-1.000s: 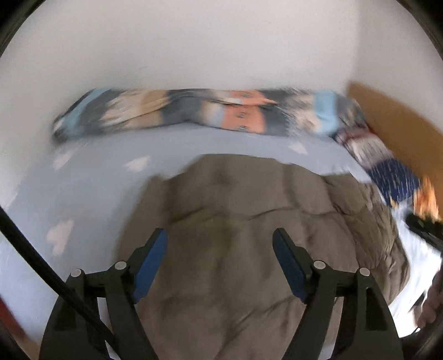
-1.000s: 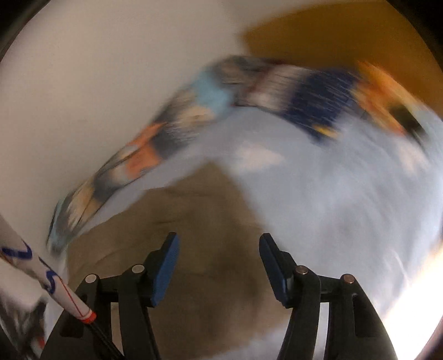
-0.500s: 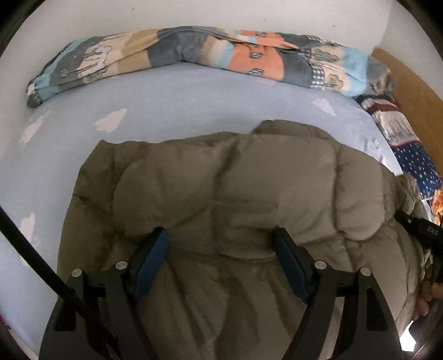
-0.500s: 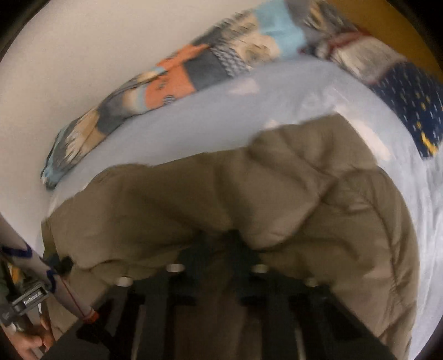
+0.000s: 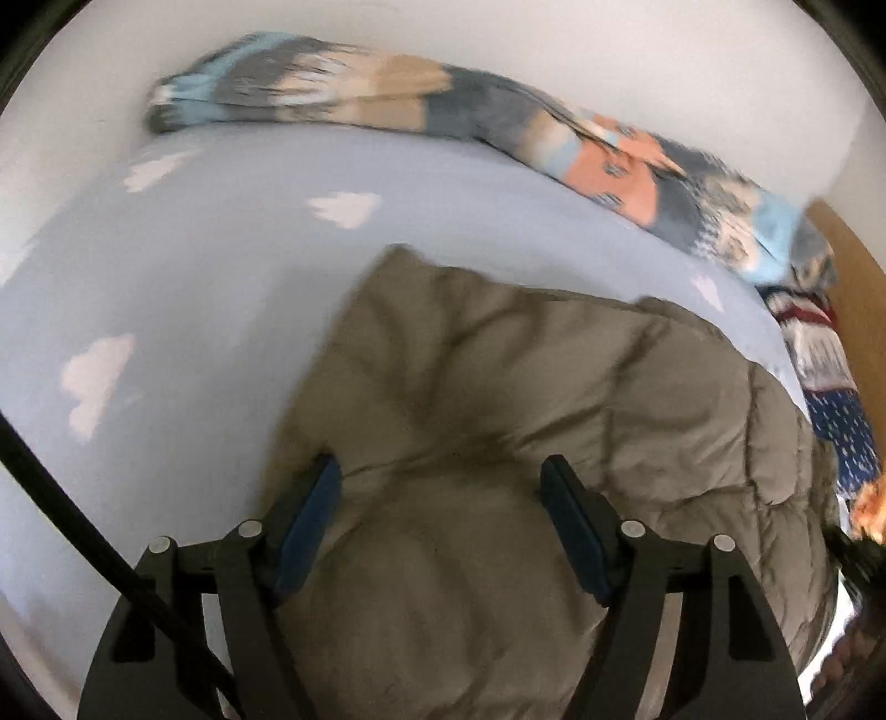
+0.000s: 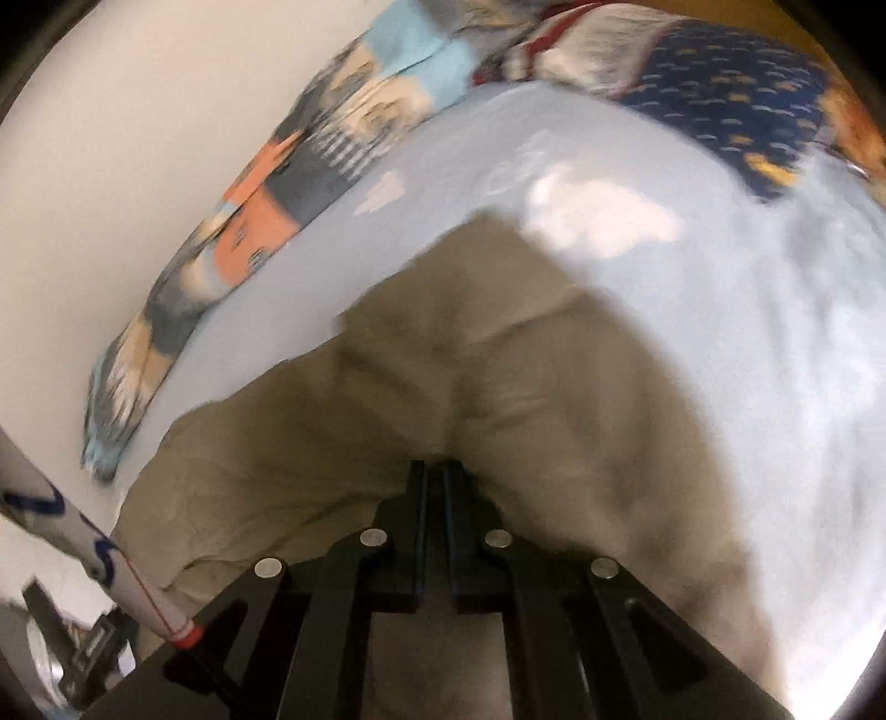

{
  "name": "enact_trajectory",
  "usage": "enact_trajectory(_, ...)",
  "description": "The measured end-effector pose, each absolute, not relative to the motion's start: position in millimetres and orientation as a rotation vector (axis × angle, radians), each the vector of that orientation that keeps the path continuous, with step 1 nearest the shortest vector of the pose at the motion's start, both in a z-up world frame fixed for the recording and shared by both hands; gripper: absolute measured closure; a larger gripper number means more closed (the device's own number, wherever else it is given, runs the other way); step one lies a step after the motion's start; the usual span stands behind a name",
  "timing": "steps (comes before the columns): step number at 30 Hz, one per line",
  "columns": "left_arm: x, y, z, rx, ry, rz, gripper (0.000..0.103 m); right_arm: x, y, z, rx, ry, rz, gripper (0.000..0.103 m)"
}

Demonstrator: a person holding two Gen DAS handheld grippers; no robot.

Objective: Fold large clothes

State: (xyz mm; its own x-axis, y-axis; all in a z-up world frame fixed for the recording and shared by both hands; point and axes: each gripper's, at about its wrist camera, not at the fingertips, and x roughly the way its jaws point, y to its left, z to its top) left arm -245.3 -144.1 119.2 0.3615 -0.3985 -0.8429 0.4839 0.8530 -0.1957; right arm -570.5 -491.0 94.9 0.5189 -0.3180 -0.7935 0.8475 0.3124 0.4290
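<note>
Left wrist view first: we see the pale blue bed sheet [image 5: 221, 288] with white cloud shapes running to the far edge of the bed, where a patterned blanket [image 5: 443, 105] lies rolled along the white wall [image 5: 498, 33]. Our left tongs [image 5: 440, 515] stand spread wide, fingers apart over the quilted olive-brown jacket [image 5: 526, 399], pinching nothing. The jacket lies bunched on the near half of the bed, toward its right side, where a dark blue patterned cloth [image 5: 841, 437] sits at the edge. In the right wrist view, our right tongs [image 6: 437, 471] are pressed together on a fold of the jacket [image 6: 498, 387], which spreads to both sides of them over the sheet [image 6: 747, 332].
</note>
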Motion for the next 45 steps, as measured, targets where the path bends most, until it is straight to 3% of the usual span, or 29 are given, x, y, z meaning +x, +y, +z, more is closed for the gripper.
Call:
enact_trajectory(10,-381,-91,163,0.140,0.818,-0.683,0.026,-580,-336,150,0.526,0.634,-0.699,0.082)
enact_trajectory(12,-392,-86,164,0.172,0.811,-0.666,0.025,-580,-312,149,0.489,0.651,-0.675,0.074)
enact_trajectory(19,-406,-57,142,0.187,0.836,-0.610,0.024,-614,-295,143,0.456,0.710,-0.743,0.074)
enact_trajectory(20,-402,-59,137,0.187,0.855,-0.609,0.024,-622,-297,147,0.448,0.685,-0.778,0.071)
enact_trajectory(21,-398,-62,132,0.197,0.869,-0.604,0.024,-628,-300,148,0.441,0.671,-0.810,0.058)
enact_trajectory(23,-393,-67,119,0.225,0.894,-0.597,0.024,-637,-314,142,0.456,0.670,-0.898,0.048)
enact_trajectory(30,-391,-82,94,0.301,0.855,-0.564,0.016,-653,-365,93,0.697,0.765,-0.953,0.048)
enact_trajectory(37,-389,-83,91,0.321,0.846,-0.555,0.013,-650,-375,74,0.741,0.808,-0.938,0.045)
enact_trajectory(41,-394,-81,100,0.330,0.807,-0.552,0.014,-648,-373,81,0.713,0.794,-0.978,0.045)
enact_trajectory(45,-408,-81,116,0.318,0.726,-0.587,0.014,-641,-341,120,0.506,0.649,-1.007,0.045)
